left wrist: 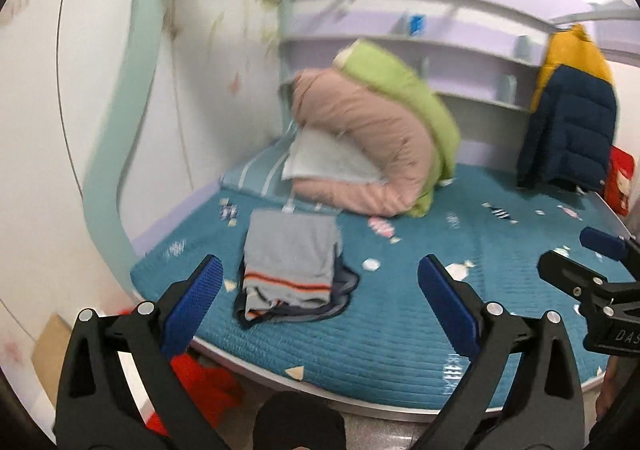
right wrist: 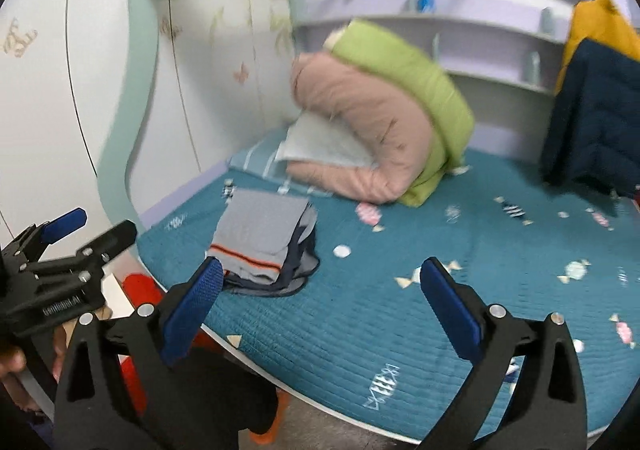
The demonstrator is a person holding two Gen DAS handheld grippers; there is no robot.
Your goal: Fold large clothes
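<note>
On the bed: a folded grey garment (left wrist: 290, 250) lies near the front left part of the teal quilted bed (left wrist: 420, 330), well apart from both tools.
Left gripper (left wrist: 320, 304): its jaws stand wide apart with nothing between them; it hangs over the front edge of the bed, pointing down and across at the garment.
Right gripper (right wrist: 320, 304): its jaws are likewise spread wide and empty; it hangs just beside the left one, over the same front edge.
Step in hand: as I judge it, the folding of this piece is finished and the garment has been let go, since it lies squared up and neither tool touches it.
Next move: it calls, I think, for another large piece to be laid flat on the bare part of the bed, or for this stack to be set aside; either needs both tools brought down to cloth again.
Look of the garment: grey cloth in a neat rectangle, an orange and dark stripe across the near end, and darker blue layers peeping out underneath along the near and right edges.
Behind it: a pink quilt (left wrist: 360, 146) and a green quilt (left wrist: 404, 90) are heaped against the shelves, with a pale cloth (left wrist: 328, 162) tucked into the fold.
Far right: a navy and yellow puffer jacket (left wrist: 568, 118) hangs by the shelf.
</note>
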